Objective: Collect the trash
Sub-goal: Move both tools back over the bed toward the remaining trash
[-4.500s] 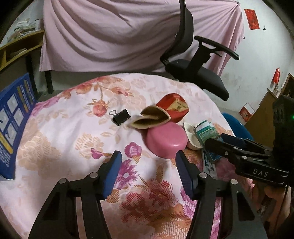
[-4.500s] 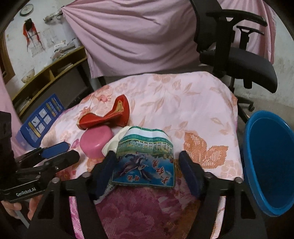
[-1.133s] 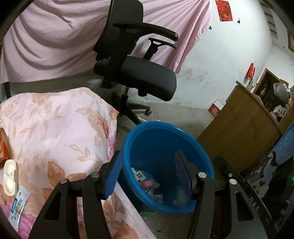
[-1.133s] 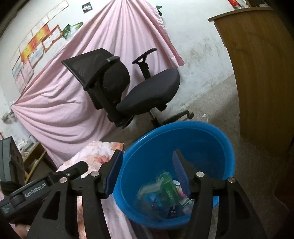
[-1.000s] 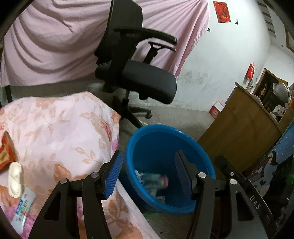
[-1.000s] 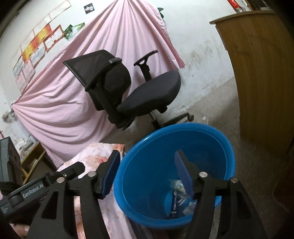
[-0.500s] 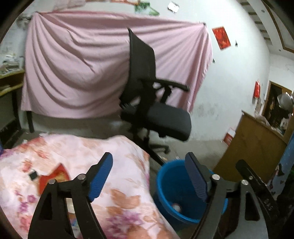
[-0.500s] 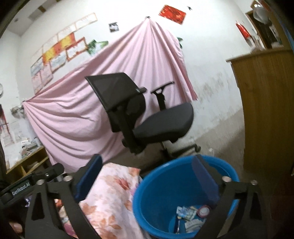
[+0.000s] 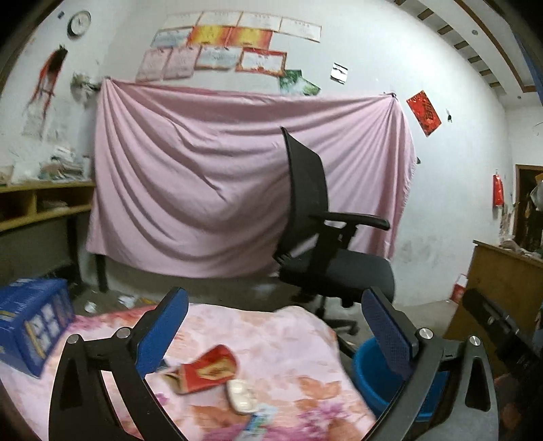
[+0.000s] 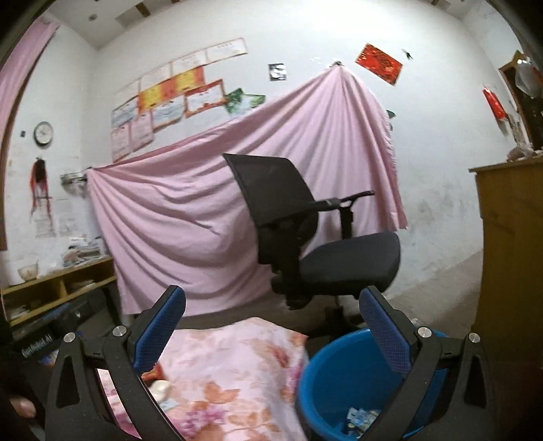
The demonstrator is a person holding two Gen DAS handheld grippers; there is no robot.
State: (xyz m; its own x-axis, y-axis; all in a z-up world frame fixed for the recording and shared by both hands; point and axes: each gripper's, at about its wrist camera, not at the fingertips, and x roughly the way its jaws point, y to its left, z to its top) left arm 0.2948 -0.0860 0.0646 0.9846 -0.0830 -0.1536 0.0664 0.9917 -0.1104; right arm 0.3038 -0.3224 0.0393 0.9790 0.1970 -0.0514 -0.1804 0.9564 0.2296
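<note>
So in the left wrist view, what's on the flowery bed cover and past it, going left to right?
Blue box → red packet → white case → blue bucket.

One blue bucket stands on the floor beside one counter under a floral cloth. On the counter lie one red packet, one white case and one small printed wrapper, blurred. In the bucket a few pieces of trash show at the bottom; their number cannot be told. One blue box sits at the counter's left end. There is one black chair, one pink sheet on the wall, one clock, and one wooden cabinet. Two grippers are in view, the left gripper and the right gripper, each with two blue pads.
</note>
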